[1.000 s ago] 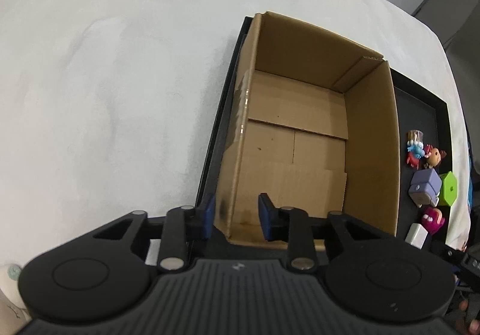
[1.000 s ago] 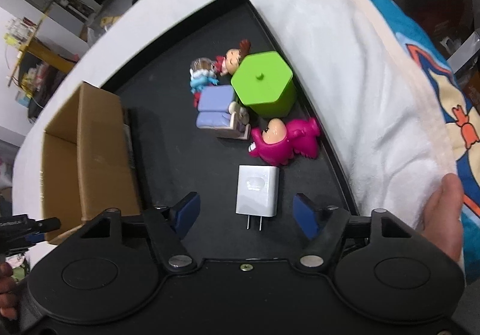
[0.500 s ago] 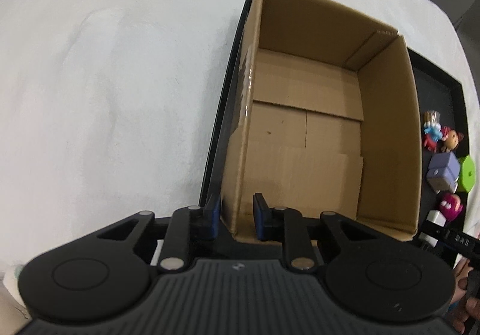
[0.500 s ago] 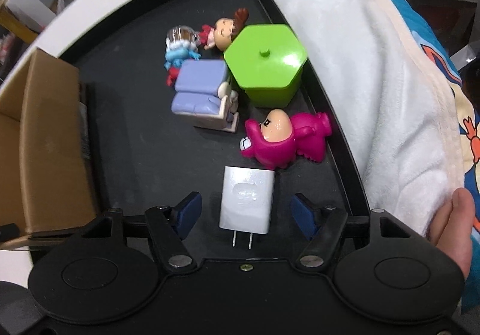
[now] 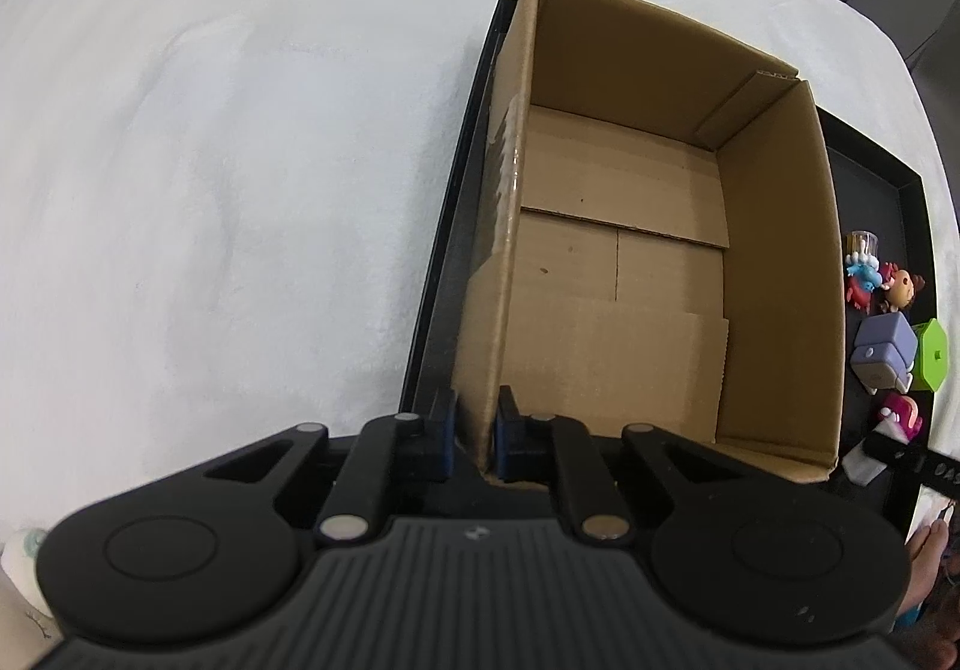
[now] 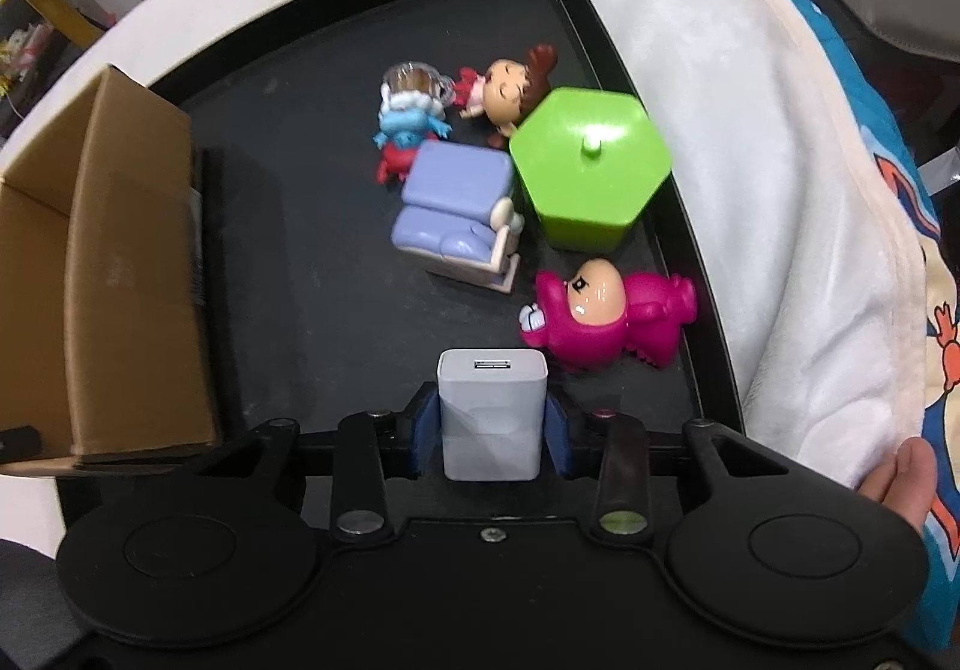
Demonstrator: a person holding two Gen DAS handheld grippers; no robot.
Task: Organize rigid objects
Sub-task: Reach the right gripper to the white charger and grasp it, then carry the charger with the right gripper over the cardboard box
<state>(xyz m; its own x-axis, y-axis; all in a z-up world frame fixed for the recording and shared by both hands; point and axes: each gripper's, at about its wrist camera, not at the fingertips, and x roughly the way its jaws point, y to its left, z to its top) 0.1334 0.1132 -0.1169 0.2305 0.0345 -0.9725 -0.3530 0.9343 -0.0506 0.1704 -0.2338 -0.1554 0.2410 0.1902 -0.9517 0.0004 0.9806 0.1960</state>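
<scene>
My left gripper [image 5: 477, 439] is closed on the near wall of the open brown cardboard box [image 5: 636, 274], which stands in the black tray [image 6: 606, 33]. My right gripper [image 6: 491, 427] is clamped on the white plastic wall charger [image 6: 492, 418], just beside the pink dinosaur-suit figure [image 6: 606, 319]. The green hexagonal plastic box [image 6: 591, 169] touches the lilac toy armchair [image 6: 459, 202].

Brown cardboard box [image 5: 774, 274], black tray [image 6: 312, 226], white charger [image 6: 492, 418], green hexagonal container [image 6: 591, 165], magenta figurine [image 6: 606, 325].
</scene>
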